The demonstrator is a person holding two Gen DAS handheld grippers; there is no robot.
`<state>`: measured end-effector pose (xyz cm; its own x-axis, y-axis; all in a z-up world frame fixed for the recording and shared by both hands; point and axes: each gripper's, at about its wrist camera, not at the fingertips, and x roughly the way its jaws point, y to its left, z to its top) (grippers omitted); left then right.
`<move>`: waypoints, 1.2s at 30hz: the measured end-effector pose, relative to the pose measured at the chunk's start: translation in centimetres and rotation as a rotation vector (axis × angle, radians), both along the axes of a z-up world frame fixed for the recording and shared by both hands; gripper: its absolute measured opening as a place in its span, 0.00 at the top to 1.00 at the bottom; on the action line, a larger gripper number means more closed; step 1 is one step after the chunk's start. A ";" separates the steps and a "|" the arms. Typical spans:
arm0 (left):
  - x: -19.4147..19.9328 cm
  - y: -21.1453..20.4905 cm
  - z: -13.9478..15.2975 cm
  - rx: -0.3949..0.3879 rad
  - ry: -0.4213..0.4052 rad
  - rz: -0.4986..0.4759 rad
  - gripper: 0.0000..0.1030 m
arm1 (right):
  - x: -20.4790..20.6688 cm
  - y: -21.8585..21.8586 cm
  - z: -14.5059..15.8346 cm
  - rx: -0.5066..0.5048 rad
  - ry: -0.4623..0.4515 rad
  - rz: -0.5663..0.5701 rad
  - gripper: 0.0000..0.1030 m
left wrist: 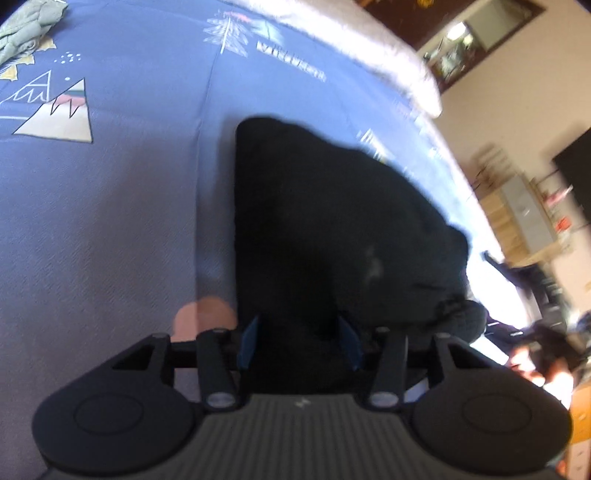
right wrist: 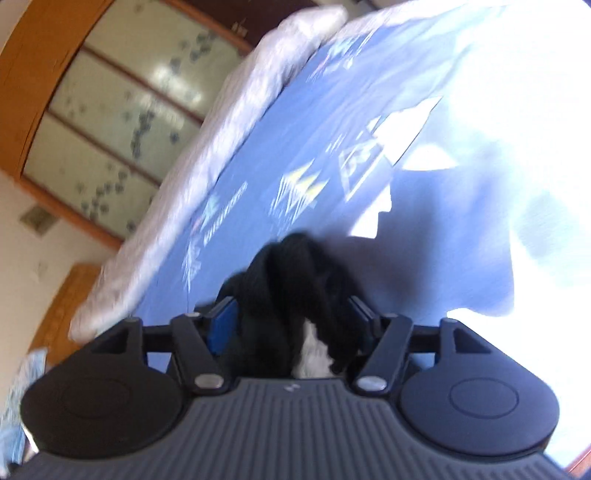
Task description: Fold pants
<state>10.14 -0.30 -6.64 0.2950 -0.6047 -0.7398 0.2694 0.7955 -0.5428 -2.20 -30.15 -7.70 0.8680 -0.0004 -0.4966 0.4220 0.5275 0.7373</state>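
Black pants lie as a folded dark heap on the blue patterned bed sheet and reach down between the fingers of my left gripper. Its blue pads stand apart with the cloth between them, and I see no pinch on it. In the right wrist view a bunched end of the pants sits between the spread jaws of my right gripper. A white patch shows in that cloth. The left blue pad stands just off the fabric.
A white quilt runs along the far edge of the bed, also the quilt in the right view. A pale green garment lies at the top left. Shelves and a glass-door wardrobe stand beyond the bed.
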 end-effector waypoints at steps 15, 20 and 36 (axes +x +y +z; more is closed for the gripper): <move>-2.4 -0.2 1.0 0.081 -0.024 -0.026 0.49 | 1.5 5.7 -2.0 -0.434 0.303 0.242 0.28; -4.6 0.3 3.1 0.178 -0.133 -0.041 0.49 | -2.0 4.7 0.2 -0.366 0.242 0.223 0.31; -8.6 0.5 5.0 0.325 -0.248 -0.018 0.39 | -6.9 8.6 2.1 -0.212 0.157 0.332 0.31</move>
<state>1.56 0.24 -1.59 0.4797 -0.3577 -0.8012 0.3758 0.9089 -0.1808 -9.10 -21.56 -5.56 0.7520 0.1505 -0.6418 0.3020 0.7868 0.5383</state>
